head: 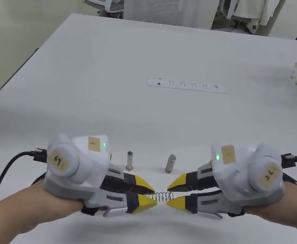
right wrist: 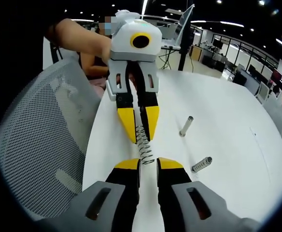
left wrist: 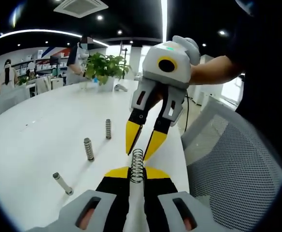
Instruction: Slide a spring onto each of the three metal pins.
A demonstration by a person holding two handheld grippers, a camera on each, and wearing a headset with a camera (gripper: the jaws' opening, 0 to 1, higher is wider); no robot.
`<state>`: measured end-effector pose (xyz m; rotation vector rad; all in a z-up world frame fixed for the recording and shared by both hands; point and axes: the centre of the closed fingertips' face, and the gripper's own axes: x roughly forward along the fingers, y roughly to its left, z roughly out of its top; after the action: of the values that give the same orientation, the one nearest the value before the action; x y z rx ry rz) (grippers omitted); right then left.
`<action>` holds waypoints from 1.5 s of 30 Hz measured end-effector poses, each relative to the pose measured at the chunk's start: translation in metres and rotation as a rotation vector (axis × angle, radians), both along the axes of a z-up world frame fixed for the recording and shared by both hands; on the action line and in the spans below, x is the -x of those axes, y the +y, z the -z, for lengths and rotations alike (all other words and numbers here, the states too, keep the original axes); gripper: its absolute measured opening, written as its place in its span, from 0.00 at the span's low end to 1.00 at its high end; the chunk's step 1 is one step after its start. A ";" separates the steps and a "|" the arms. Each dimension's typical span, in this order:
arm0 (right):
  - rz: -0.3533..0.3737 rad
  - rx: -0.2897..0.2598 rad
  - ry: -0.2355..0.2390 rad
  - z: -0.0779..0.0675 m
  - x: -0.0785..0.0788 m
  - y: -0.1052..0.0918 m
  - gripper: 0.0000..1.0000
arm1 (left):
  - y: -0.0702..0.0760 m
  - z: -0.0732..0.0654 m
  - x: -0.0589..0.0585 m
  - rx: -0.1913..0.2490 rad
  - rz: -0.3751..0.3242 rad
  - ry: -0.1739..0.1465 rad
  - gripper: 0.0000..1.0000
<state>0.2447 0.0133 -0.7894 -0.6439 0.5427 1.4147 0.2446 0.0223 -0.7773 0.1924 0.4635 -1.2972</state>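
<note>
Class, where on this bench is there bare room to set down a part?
Free: the table between power strip and bare pin, also left of the strip. Crowded: near edge, where left gripper and right gripper meet at the spring.

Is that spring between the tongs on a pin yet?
No, off: the left tongs hold the spring in air above the table.

White-shelled left gripper (head: 155, 196) and right gripper (head: 169, 193), black jaws tipped yellow (one green light (head: 104, 146) each)
</note>
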 end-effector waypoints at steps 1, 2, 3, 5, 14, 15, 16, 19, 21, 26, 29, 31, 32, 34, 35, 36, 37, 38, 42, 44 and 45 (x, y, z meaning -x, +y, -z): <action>0.000 -0.001 0.001 0.000 0.000 0.000 0.11 | 0.000 -0.001 0.000 0.001 0.001 0.001 0.01; 0.000 -0.003 0.002 0.001 0.000 0.000 0.11 | -0.001 -0.001 0.000 0.002 0.001 -0.001 0.01; 0.001 -0.002 0.004 0.001 0.000 0.001 0.11 | -0.001 -0.002 0.000 0.001 0.003 0.000 0.01; -0.003 -0.005 0.002 0.001 0.001 0.002 0.10 | -0.001 -0.002 0.001 0.000 0.007 0.000 0.01; -0.017 -0.016 -0.009 -0.004 0.002 0.003 0.08 | 0.000 -0.002 0.001 0.001 0.006 0.006 0.02; -0.022 -0.013 -0.015 -0.006 0.001 0.003 0.08 | 0.000 -0.002 0.001 0.000 0.006 0.007 0.02; -0.024 -0.013 -0.018 -0.008 0.001 0.003 0.08 | 0.000 -0.002 0.001 0.000 0.005 0.006 0.02; -0.021 -0.027 -0.020 -0.017 -0.001 0.004 0.07 | 0.000 -0.002 0.001 0.003 0.002 0.007 0.02; -0.029 -0.026 -0.029 -0.019 -0.001 0.005 0.07 | 0.000 -0.002 0.000 0.008 -0.002 0.006 0.02; -0.049 -0.031 -0.045 -0.027 0.002 0.010 0.07 | 0.001 0.000 0.001 0.005 -0.001 0.006 0.02; -0.060 -0.034 -0.049 -0.030 0.003 0.013 0.07 | 0.002 0.000 0.001 0.001 0.001 0.003 0.02; -0.066 -0.037 -0.049 -0.031 0.004 0.015 0.07 | 0.002 0.001 0.002 -0.003 0.003 0.003 0.02; -0.068 -0.038 -0.049 -0.032 0.005 0.016 0.07 | 0.002 0.002 0.002 -0.005 0.003 0.002 0.02; -0.073 -0.039 -0.050 -0.032 0.006 0.017 0.07 | 0.002 0.003 0.002 -0.010 0.005 -0.001 0.02; -0.074 -0.043 -0.047 -0.033 0.006 0.018 0.07 | 0.002 0.003 0.002 -0.014 0.006 -0.005 0.02; -0.074 -0.046 -0.045 -0.033 0.006 0.019 0.07 | 0.002 0.004 0.002 -0.015 0.006 -0.005 0.02; -0.075 -0.046 -0.046 -0.033 0.007 0.019 0.07 | 0.002 0.004 0.001 -0.016 0.006 -0.004 0.02; -0.075 -0.046 -0.047 -0.033 0.007 0.020 0.07 | 0.002 0.004 0.001 -0.017 0.006 -0.005 0.02; -0.074 -0.055 -0.042 -0.034 0.008 0.023 0.07 | 0.002 0.005 0.001 -0.023 0.005 -0.007 0.02; -0.075 -0.061 -0.039 -0.034 0.009 0.024 0.07 | 0.001 0.006 0.002 -0.026 0.007 -0.008 0.02; -0.073 -0.065 -0.034 -0.035 0.010 0.025 0.07 | 0.000 0.007 0.002 -0.028 0.009 -0.009 0.02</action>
<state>0.2351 0.0388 -0.7549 -0.6403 0.4486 1.4817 0.2424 0.0219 -0.7838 0.2239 0.4734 -1.2986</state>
